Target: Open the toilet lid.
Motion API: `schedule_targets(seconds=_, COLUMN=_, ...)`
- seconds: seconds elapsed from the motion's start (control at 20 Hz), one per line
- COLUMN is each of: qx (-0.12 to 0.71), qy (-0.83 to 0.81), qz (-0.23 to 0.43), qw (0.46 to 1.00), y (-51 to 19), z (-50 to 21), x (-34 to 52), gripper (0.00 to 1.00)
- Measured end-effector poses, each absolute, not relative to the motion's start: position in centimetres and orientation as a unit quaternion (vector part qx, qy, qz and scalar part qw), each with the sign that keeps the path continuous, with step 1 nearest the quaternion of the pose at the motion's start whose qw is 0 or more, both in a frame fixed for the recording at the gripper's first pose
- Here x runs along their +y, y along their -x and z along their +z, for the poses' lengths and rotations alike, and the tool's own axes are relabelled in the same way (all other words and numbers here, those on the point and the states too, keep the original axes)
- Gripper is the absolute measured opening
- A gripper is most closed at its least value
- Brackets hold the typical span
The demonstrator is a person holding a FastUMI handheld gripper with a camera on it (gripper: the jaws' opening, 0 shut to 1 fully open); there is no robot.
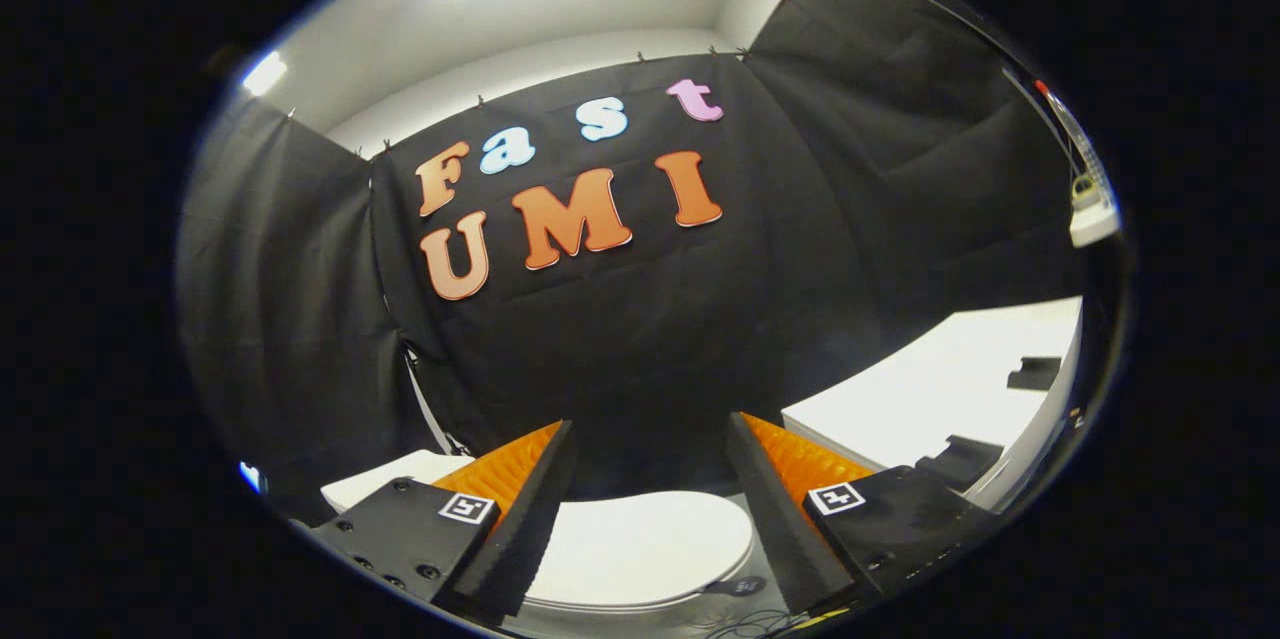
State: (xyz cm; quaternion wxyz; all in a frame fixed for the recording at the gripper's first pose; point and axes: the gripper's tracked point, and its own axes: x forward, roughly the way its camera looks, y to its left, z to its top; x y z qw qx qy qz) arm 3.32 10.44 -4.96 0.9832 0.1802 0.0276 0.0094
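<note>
Down at the bottom of the frame the gripper (650, 439) has its two fingers (525, 519) spread wide apart, nothing pinched between them. Low between the fingers, bottom centre, you can see the white toilet lid (640, 544), lying flat and closed on the toilet, and neither finger looks to be touching it. Off at the lower right sits a white table (940, 389) with a couple of dark bits on top, black cloth wall (640, 319) behind everything
</note>
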Motion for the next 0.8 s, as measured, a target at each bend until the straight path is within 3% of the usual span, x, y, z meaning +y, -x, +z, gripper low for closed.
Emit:
schedule_targets(seconds=0.4, qx=0.076, qy=-0.221, qz=-0.050, qw=0.971, y=-5.4, z=-13.3, x=11.3, gripper=0.98)
schedule_targets(seconds=0.8, qx=0.180, qy=-0.282, qz=-0.101, qw=0.937, y=-4.2, z=-24.9, x=8.2, gripper=0.98)
